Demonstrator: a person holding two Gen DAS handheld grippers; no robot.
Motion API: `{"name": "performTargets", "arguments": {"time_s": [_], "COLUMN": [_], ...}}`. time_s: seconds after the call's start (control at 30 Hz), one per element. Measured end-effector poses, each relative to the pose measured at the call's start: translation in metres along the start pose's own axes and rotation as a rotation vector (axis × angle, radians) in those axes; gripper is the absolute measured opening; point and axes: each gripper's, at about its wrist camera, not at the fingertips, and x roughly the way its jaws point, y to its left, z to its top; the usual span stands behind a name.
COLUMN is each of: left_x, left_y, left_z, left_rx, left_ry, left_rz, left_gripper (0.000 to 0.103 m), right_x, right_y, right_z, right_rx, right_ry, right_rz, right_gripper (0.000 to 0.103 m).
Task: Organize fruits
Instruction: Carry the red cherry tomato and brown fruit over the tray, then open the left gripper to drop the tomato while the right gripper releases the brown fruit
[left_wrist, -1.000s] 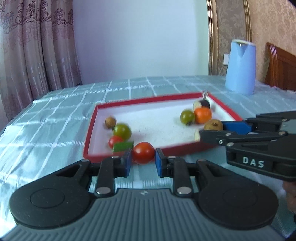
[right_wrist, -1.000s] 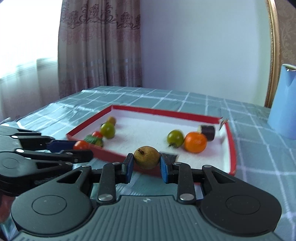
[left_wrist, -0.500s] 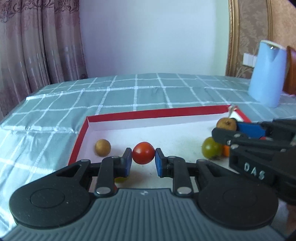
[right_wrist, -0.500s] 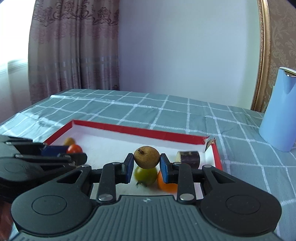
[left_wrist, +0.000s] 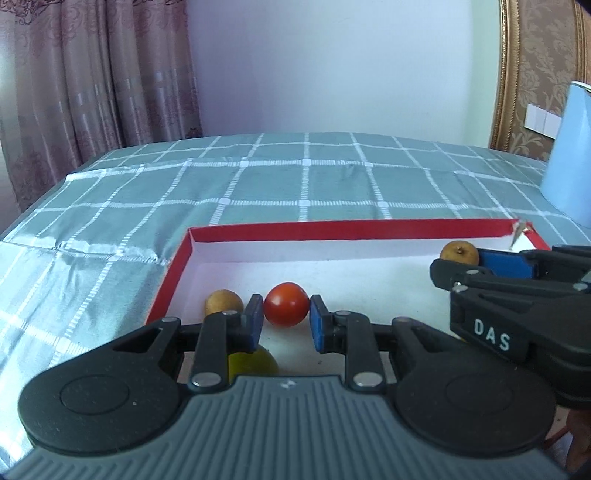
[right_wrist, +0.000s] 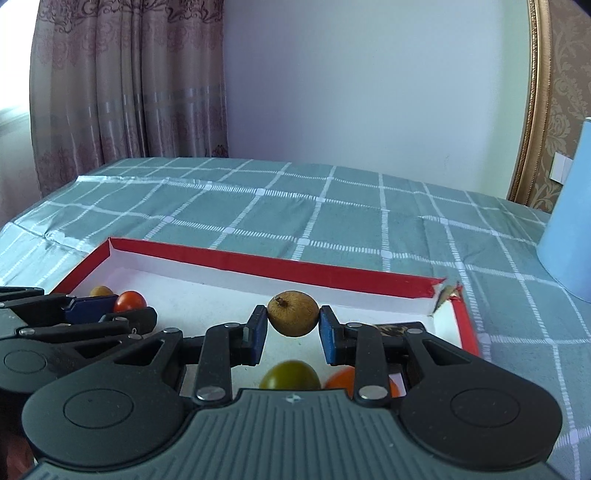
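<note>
White "DAS" on the right gripper (left_wrist: 458, 254)

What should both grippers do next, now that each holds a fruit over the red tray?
Probably lower both a little, then open. The left gripper is shut on the red tomato and the right gripper on the brown fruit, both above the red tray. Bare white floor lies just ahead of each, clear of the green fruit.

Glossy red tomato (left_wrist: 286, 304) at twelve o'clock off matt black plastic left gripper (left_wrist: 285, 317); dull, rough-skinned brown fruit (right_wrist: 293, 313) likewise off the right gripper (right_wrist: 293, 325). Shiny checked tablecloth (left_wrist: 303, 184) beyond; card-like tray (left_wrist: 332, 226), matt red rim.
</note>
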Motion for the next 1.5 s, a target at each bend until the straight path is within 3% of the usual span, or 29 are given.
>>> {"name": "performTargets", "arguments": {"time_s": [0.43,0.57,0.83,1.07,1.23,1.5], "left_x": [0.003,0.003,0.002,0.002,0.0,-0.011], "left_y": [-0.002,-0.002,-0.001,0.005,0.003,0.005], "left_z": [-0.003,-0.004,-0.004,-0.004,-0.005,-0.009], "left_rx": [0.024,0.027,0.023,-0.008,0.006,0.003], "left_ry": [-0.017,-0.018,-0.015,-0.007,-0.01,-0.038], "left_rz": [0.012,0.016,0.02,0.021,0.029,0.025], "left_gripper": [0.028,0.047,0.05,0.064,0.065,0.079], "right_x": [0.017,0.02,0.021,0.017,0.016,0.002], "right_y": [0.002,0.003,0.004,0.003,0.001,-0.005], "right_z": [0.001,0.002,0.001,0.001,0.0,-0.004], "right_rx": [0.009,0.004,-0.013,-0.018,-0.013,0.011], "right_ry": [0.072,0.098,0.115,0.099,0.11,0.086], "right_rz": [0.007,0.011,0.006,0.007,0.014,0.022], "right_gripper": [0.029,0.029,0.029,0.03,0.03,0.03]}}
